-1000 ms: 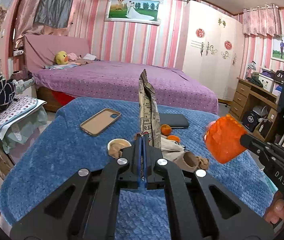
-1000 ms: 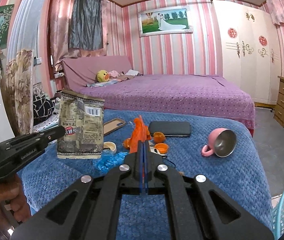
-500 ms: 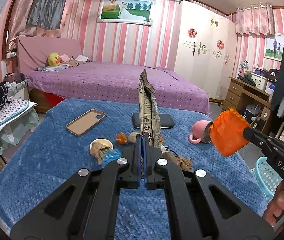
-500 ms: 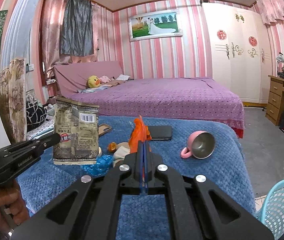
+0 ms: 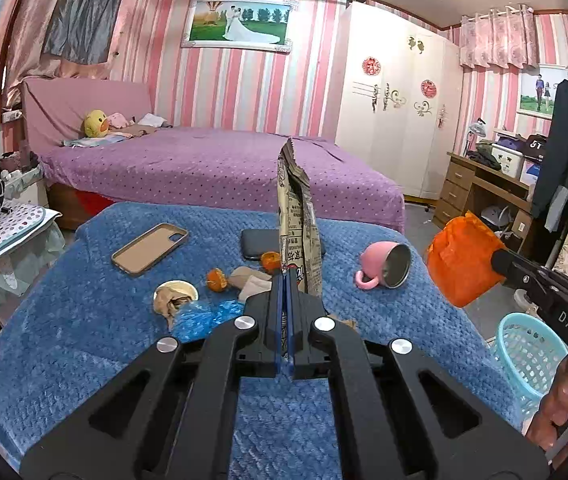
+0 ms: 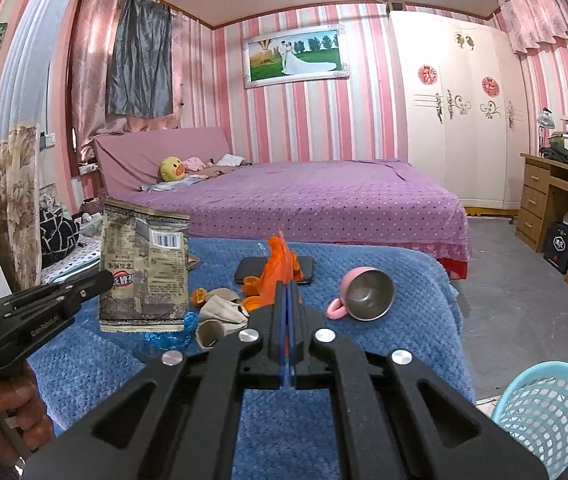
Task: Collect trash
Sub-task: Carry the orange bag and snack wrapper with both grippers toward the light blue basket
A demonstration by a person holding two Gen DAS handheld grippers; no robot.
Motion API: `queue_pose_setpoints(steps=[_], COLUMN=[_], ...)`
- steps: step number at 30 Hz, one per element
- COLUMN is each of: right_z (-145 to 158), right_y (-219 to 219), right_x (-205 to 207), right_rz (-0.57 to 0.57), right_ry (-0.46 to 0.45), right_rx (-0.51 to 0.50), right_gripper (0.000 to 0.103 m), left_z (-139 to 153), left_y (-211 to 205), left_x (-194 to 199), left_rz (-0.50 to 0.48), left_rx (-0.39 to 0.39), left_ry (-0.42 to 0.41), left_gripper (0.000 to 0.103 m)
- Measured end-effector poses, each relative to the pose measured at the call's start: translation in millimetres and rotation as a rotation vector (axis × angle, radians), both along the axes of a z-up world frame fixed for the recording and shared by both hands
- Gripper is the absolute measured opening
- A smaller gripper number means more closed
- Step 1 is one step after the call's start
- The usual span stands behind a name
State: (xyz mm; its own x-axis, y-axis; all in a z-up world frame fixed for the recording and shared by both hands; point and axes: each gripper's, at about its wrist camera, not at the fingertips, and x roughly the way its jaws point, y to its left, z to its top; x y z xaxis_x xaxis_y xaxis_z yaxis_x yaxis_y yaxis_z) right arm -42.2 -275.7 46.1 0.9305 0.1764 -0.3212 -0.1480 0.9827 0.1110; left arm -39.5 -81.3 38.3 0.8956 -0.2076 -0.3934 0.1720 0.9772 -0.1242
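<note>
My left gripper (image 5: 286,278) is shut on a brown printed snack bag (image 5: 298,224), held upright above the blue blanket (image 5: 83,328); the right wrist view shows the same snack bag (image 6: 143,270) side-on. My right gripper (image 6: 288,286) is shut on a crumpled orange wrapper (image 6: 277,266), seen from the left wrist view as an orange wrapper (image 5: 462,262) hanging over the blanket's right edge. On the blanket lie orange peels (image 5: 217,279), a blue plastic scrap (image 5: 203,314), a paper cup with tissue (image 5: 173,296) and beige wads (image 6: 219,312). A light blue basket (image 6: 550,412) stands on the floor to the right.
A pink mug (image 5: 384,270) lies on its side on the blanket, with a tan phone case (image 5: 149,248) and a black phone (image 5: 255,244) farther back. A purple bed (image 5: 211,168) lies beyond, a wooden desk (image 6: 556,204) at right. A person's hand (image 6: 7,408) grips the left tool.
Both grippers have drawn back from the blanket and turned rightward with their trash still held. The pink mug and the blue basket have come into the left wrist view.
</note>
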Motion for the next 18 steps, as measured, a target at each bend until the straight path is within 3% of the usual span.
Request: queue_pose_setpoints(steps=[8, 18], right_z=[4, 10], right_y=[-12, -46], right_x=[-3, -9], right_rz=[-0.036, -0.104], right_ry=[-0.005, -0.014], right_rx=[0.013, 0.048], right_gripper=[0.001, 0.001], left_z=[4, 16], left_y=[-9, -45], left_x=[-1, -6], left_rz=[-0.028, -0.077], left_rx=[-0.010, 0.052], left_ry=[0.003, -0.015], left_gripper=[0.000, 0.000])
